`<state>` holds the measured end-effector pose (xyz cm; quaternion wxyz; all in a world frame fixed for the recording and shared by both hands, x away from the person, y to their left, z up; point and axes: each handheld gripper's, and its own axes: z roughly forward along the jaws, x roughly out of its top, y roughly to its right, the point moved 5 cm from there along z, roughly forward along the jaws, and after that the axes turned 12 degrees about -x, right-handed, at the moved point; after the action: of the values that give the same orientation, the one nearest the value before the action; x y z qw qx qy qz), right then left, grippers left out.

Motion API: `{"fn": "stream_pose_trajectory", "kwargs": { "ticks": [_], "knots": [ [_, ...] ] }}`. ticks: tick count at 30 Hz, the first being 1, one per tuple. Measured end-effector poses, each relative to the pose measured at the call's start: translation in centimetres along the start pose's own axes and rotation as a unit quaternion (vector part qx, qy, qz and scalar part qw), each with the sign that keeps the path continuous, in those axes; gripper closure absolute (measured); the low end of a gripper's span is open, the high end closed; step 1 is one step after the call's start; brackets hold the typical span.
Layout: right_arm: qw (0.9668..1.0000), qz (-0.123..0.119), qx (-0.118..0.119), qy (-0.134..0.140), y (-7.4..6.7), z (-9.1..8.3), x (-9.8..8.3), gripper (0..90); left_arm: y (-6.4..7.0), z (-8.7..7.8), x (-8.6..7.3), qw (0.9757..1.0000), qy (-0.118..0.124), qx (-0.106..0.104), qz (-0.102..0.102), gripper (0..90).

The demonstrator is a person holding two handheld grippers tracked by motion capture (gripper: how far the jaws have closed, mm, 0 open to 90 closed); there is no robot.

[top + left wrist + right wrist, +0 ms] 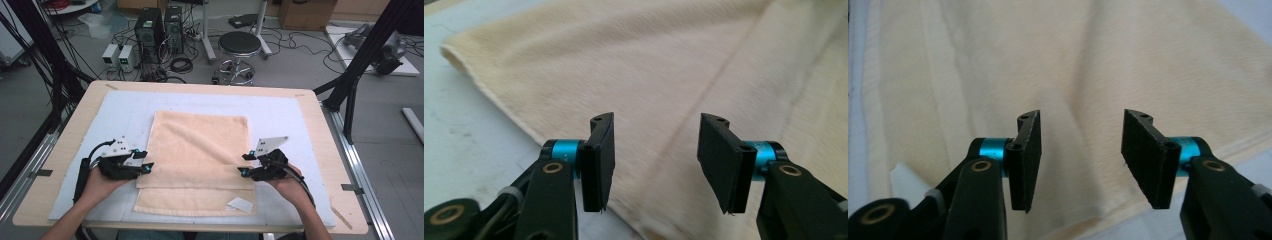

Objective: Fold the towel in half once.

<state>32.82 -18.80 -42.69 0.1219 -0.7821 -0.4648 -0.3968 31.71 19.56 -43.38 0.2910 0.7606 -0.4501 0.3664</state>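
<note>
Towel [200,150], pale peach, folded over

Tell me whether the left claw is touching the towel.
Cannot tell. The left gripper view shows the left claw open with nothing between its jaws, over the towel.

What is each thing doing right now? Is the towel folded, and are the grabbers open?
Towel: folded over, flat on the table, a strip of the lower layer showing in front.
Left hand-held gripper: open, nothing between its jaws.
Right hand-held gripper: open, holding nothing.
White tag: lying flat on the towel's near corner.
</note>
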Motion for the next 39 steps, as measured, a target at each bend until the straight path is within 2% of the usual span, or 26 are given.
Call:
{"fn": "stream_pose_trajectory", "kwargs": {
  "ticks": [4,6,8,10,11,15,17,21,23,25,27,29,32,35,39],
  "knots": [
    [0.9992,-0.029,0.006,-0.027,-1.1,1.3,-1.2,54.8,1.2,0.4,-0.6,0.9994,-0.018,-0.024,0.018,60.0],
    [0.9984,-0.039,0.009,-0.041,-1.4,2.0,-1.5,58.4,1.1,1.0,-1.0,0.9989,-0.032,-0.027,0.022,64.7],
    [0.9977,-0.046,0.013,-0.048,-1.5,2.5,-1.6,62.8,0.9,1.8,-1.4,0.9981,-0.049,-0.033,0.017,63.8],
    [0.9977,-0.044,0.019,-0.047,-1.5,2.6,-1.6,69.3,0.7,2.5,-1.8,0.9974,-0.063,-0.031,0.019,63.7],
    [0.9979,-0.042,0.022,-0.045,-1.4,2.6,-1.6,72.0,0.7,2.6,-1.8,0.9974,-0.063,-0.028,0.02,66.8],
    [0.9988,-0.023,0.034,-0.029,-1.3,1.6,-1.4,79.9,0.8,1.9,-1.0,0.9979,-0.052,-0.033,0.021,81.2],
    [0.9989,-0.019,0.037,-0.02,-1.4,1.0,-1.2,80.1,1.0,1.2,-0.6,0.9979,-0.045,-0.039,0.024,82.3],
    [0.9988,-0.023,0.043,0.003,-2.1,-0.9,-0.4,80.1,2.0,-0.5,0.1,0.998,-0.025,-0.055,0.018,82.4],
    [0.9984,-0.019,0.052,0.012,-2.4,-1.7,0.0,79.8,2.8,-1.4,0.2,0.9972,-0.022,-0.068,0.021,82.4],
    [0.9978,-0.022,0.059,0.022,-2.8,-2.4,0.3,74.8,3.6,-2.1,0.3,0.9963,-0.015,-0.083,0.016,81.5],
    [0.996,-0.016,0.085,0.021,-3.4,-2.9,0.3,67.5,4.2,-2.5,0.1,0.9948,-0.01,-0.1,0.009,73.8],
    [0.9957,-0.019,0.09,0.016,-3.7,-2.9,0.1,62.6,4.4,-2.5,-0.4,0.9943,-0.015,-0.105,0.005,64.6],
    [0.9966,-0.022,0.079,-0.001,-3.6,-2.2,-0.4,60.4,3.9,-1.7,-1.1,0.9952,-0.026,-0.094,-0.002,58.8],
    [0.9966,-0.033,0.075,-0.003,-3.8,-1.5,-0.4,59.3,4.0,-1.0,-1.3,0.9948,-0.036,-0.096,0.003,57.9],
    [0.9941,-0.051,0.096,0.004,-4.8,-1.1,-0.1,58.2,4.6,-0.2,-1.2,0.9926,-0.044,-0.112,0.015,58.8]
  ]
}}
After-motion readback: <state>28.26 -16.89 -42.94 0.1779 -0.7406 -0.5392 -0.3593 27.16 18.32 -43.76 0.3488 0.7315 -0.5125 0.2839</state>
